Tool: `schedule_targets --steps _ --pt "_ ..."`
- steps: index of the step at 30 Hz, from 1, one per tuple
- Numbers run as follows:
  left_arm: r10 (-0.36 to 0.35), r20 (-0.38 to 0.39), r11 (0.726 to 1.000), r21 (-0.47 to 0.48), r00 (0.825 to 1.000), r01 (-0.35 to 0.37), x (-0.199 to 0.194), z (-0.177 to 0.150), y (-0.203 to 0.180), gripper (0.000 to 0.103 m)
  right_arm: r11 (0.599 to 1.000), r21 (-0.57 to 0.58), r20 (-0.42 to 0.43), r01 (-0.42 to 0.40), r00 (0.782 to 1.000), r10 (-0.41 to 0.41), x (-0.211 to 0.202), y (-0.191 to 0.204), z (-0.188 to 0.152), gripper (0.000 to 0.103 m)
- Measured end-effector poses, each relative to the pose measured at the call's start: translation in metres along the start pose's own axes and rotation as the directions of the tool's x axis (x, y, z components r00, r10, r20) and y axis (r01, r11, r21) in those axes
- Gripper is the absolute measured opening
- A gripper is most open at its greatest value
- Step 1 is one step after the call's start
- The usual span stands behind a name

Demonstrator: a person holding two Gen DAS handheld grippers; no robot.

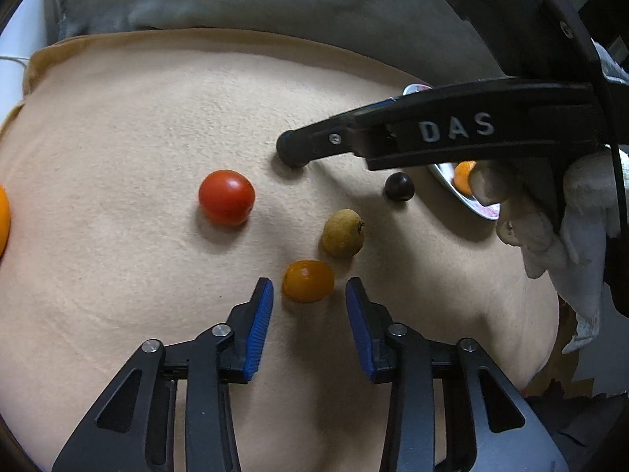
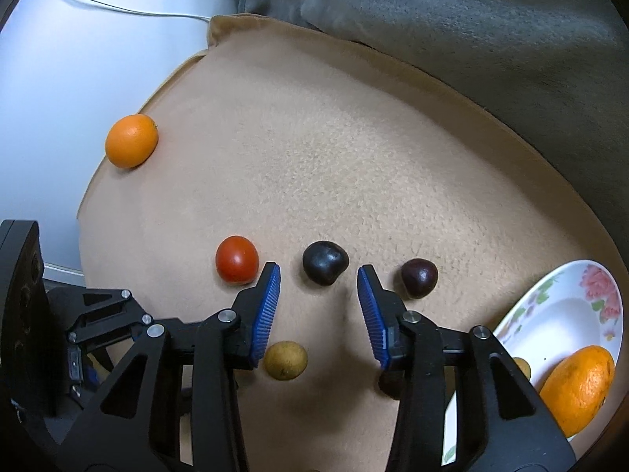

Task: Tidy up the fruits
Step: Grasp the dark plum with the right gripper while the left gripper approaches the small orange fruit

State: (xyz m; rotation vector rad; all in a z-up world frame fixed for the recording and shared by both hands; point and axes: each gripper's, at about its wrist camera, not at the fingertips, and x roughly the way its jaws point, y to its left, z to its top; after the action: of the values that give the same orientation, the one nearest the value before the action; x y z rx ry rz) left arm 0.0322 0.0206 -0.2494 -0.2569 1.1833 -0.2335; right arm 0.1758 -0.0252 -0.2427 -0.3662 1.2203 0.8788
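Fruits lie on a beige cushion. In the left wrist view my left gripper is open with a small orange kumquat between its fingertips, apart from both pads. Beyond lie a tan longan, a red tomato and a dark plum. In the right wrist view my right gripper is open around a dark fruit. A second dark plum, the tomato and the longan lie close by. A floral plate holds an orange.
A loose orange sits at the cushion's far left edge, also at the left rim of the left wrist view. A grey cushion lies behind. A white cable runs on the pale surface left. The right gripper's body crosses the left wrist view.
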Motion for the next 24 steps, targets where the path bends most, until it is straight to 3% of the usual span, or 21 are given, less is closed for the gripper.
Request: schedule_targets --steps 9,17,24 --pt "-0.002 -0.009 1.0 0.011 1.0 0.002 0.014 0.005 -0.011 0.033 1.0 -0.003 -0.016 0.013 1.0 -0.013 0.008 -0.004 0.007 0.04" --pt "0.015 -0.013 1.0 0.027 1.0 -0.014 0.024 0.012 -0.017 0.026 1.0 -0.008 -0.033 0.027 0.999 -0.027 0.017 -0.003 0.01 0.038" --pt "0.015 -0.006 1.0 0.015 1.0 -0.015 0.024 0.015 -0.017 0.025 1.0 -0.011 -0.041 0.023 0.999 -0.024 0.026 0.0 0.013 0.031"
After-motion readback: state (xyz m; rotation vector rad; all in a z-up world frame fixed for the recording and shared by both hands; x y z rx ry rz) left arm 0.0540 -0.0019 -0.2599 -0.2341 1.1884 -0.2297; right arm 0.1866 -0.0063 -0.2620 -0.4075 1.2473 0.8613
